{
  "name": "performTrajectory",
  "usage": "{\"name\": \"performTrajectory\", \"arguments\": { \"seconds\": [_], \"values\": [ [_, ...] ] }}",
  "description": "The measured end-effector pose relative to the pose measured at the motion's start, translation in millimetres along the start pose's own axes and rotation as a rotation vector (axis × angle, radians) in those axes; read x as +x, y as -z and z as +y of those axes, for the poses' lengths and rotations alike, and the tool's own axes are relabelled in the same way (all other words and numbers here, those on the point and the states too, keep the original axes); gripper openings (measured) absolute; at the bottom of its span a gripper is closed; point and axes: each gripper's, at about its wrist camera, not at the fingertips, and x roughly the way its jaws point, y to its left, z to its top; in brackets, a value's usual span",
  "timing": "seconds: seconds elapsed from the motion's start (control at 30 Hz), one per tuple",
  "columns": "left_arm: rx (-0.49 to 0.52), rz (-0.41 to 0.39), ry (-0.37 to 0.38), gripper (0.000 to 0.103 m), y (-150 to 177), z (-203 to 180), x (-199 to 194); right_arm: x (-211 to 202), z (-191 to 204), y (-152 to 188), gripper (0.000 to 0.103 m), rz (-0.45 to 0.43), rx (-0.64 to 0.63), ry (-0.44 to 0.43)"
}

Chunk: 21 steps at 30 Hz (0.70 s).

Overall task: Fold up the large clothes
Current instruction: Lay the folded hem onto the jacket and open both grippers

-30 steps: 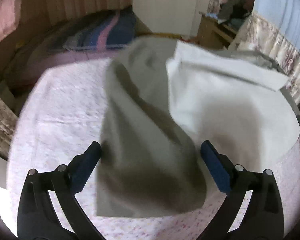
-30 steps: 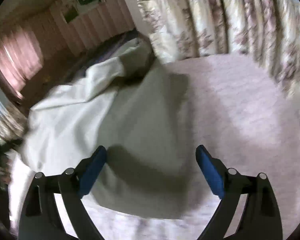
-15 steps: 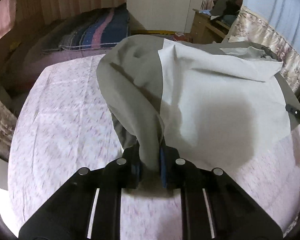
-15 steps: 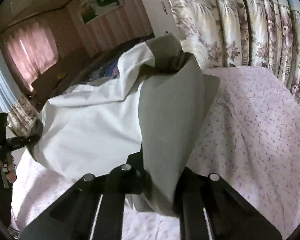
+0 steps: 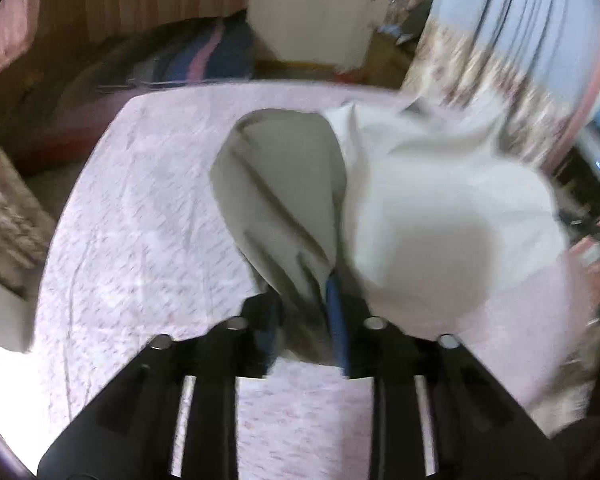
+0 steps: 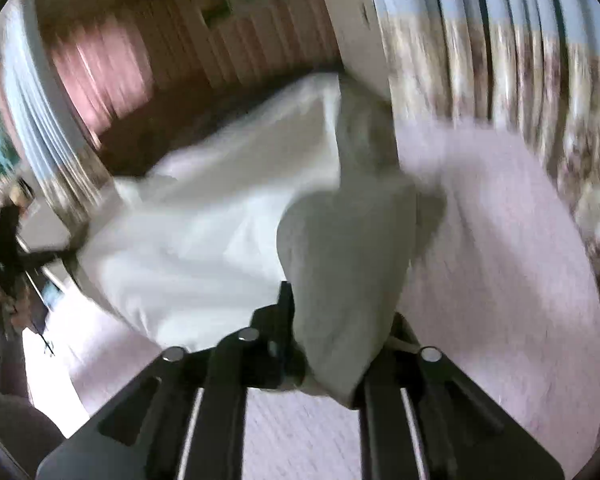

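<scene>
A second ago both tongs stood wide open over the grey-and-white garment (image 5: pixel 440 208) lying on the bed (image 5: pixel 148 224). Since then the left tongs (image 5: pixel 304 312) and right tongs (image 6: pixel 340 344) have pinched its near edge and lifted it off the bed; their jaws are now easing apart, cloth between them.

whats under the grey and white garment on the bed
The pink floral bedsheet shows around the garment and below its lifted edge. What lies beneath its spread middle is covered and cannot be seen.

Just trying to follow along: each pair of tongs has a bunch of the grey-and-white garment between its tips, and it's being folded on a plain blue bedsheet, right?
Not quite. The bedsheet is pale pink with a fine speckled print, not plain blue, as the left wrist view shows. The rest holds: the left tongs and the right tongs each have a bunch of the grey-and-white garment between their tips.
</scene>
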Motion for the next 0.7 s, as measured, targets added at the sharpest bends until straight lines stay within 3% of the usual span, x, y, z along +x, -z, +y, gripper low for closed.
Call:
{"name": "performTrajectory", "arguments": {
  "seconds": [0.03,0.1,0.17,0.23,0.3,0.43,0.53,0.63,0.67,0.7],
  "values": [
    [0.017,0.01,-0.033,0.044,5.3,0.9,11.4,8.5,-5.7,7.8,0.025,0.024,0.0,0.017],
    [0.049,0.0,-0.104,0.077,10.0,0.6,27.3,9.6,-15.6,10.9,0.036,0.027,0.02,-0.004],
    [0.037,-0.028,-0.138,0.086,6.8,3.5,25.8,-0.7,-18.6,4.6,0.042,-0.003,0.024,-0.023],
    [0.01,-0.051,-0.122,0.089,0.7,10.1,15.6,-10.7,-13.6,-7.0,0.047,-0.032,-0.009,-0.004],
    [-0.01,-0.103,-0.13,0.098,-7.3,19.3,-0.6,-17.8,-11.1,-21.1,0.052,-0.05,-0.033,0.014],
    [-0.037,-0.175,-0.118,0.1,-33.6,31.5,-21.9,-31.3,-16.3,-40.6,0.053,-0.06,-0.025,-0.035],
    [-0.049,-0.151,-0.091,0.1,-60.1,38.3,-17.4,-28.8,-21.1,-46.0,0.057,0.002,-0.045,-0.051],
    [-0.05,-0.125,-0.085,0.1,-75.8,39.2,-6.7,-29.3,-25.5,-38.2,0.059,0.05,-0.063,0.002],
    [-0.049,-0.115,-0.08,0.1,-78.5,40.3,-2.8,-30.9,-27.9,-36.1,0.077,0.051,-0.062,0.034],
    [-0.047,-0.109,-0.073,0.1,-78.3,42.7,3.5,-38.8,-35.0,-30.2,0.087,0.035,-0.058,0.114]
  ]
}}
